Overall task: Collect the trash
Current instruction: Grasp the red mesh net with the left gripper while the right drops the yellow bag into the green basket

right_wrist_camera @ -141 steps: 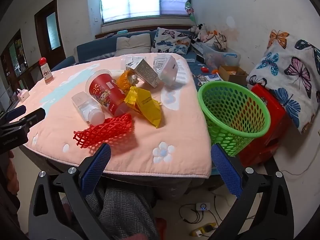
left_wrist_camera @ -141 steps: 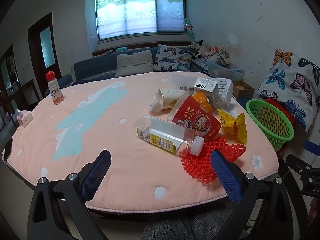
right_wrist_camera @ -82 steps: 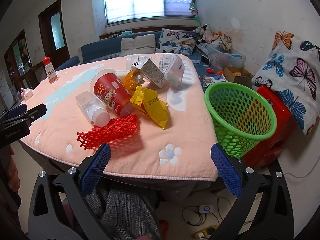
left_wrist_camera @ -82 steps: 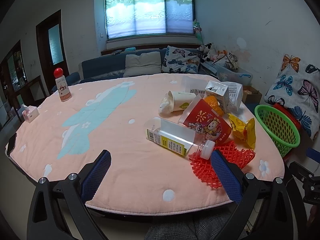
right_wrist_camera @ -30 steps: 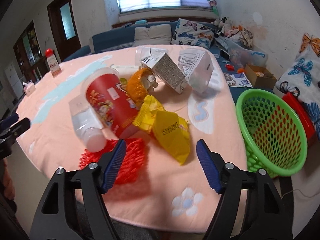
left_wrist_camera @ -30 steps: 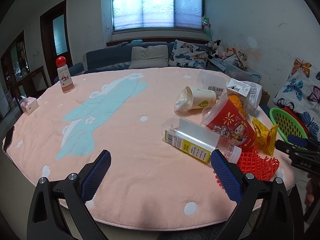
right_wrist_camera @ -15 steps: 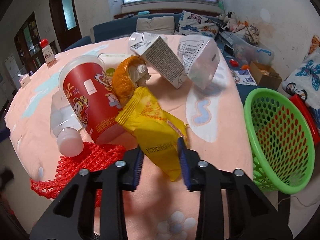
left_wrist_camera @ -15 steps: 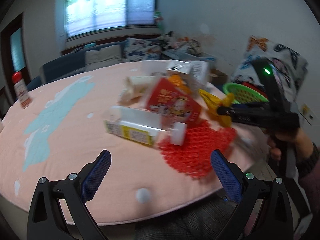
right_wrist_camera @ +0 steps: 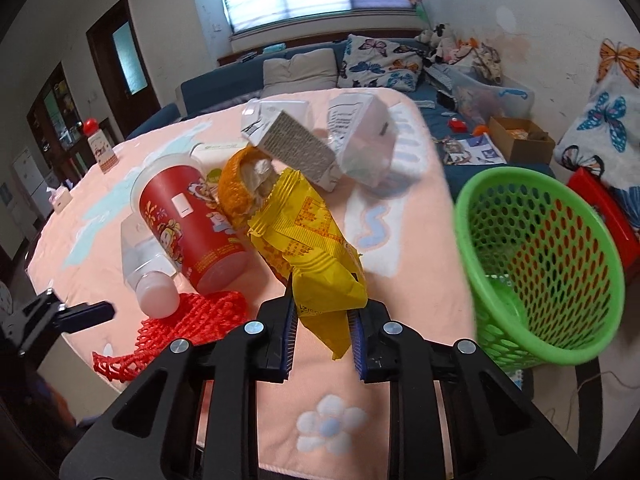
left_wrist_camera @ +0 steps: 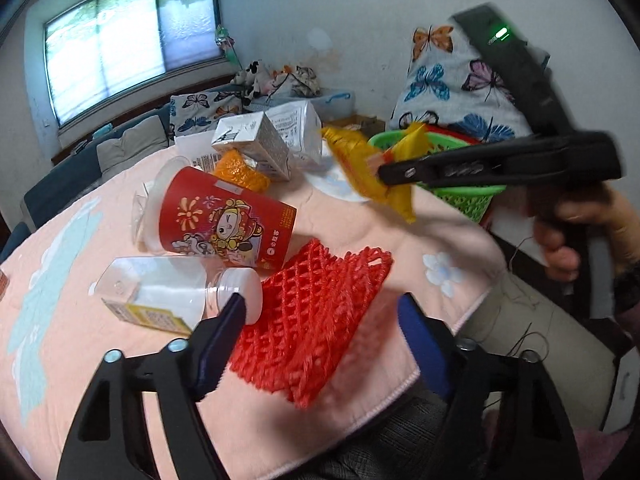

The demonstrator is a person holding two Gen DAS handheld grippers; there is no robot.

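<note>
My right gripper (right_wrist_camera: 322,330) is shut on a yellow snack wrapper (right_wrist_camera: 308,240) and holds it lifted above the pink table. In the left wrist view the right gripper (left_wrist_camera: 384,170) holds the wrapper (left_wrist_camera: 360,168) in front of the green basket (left_wrist_camera: 460,196). The green mesh basket (right_wrist_camera: 536,264) stands off the table's right edge. My left gripper (left_wrist_camera: 320,328) is open and empty over a red foam net (left_wrist_camera: 316,312). A red paper cup (left_wrist_camera: 224,220), a clear plastic bottle (left_wrist_camera: 168,292), an orange peel (right_wrist_camera: 240,188) and cartons (right_wrist_camera: 296,148) lie on the table.
A red-capped bottle (right_wrist_camera: 100,148) stands at the table's far left. The pink tablecloth (right_wrist_camera: 400,360) edge runs close to both grippers. A red stool (right_wrist_camera: 600,200) and a butterfly cushion (left_wrist_camera: 452,88) sit behind the basket. A sofa lies beyond the table.
My right gripper closed on the yellow wrapper and lifted it off the table toward the basket. My left gripper swung right and moved in over the red net.
</note>
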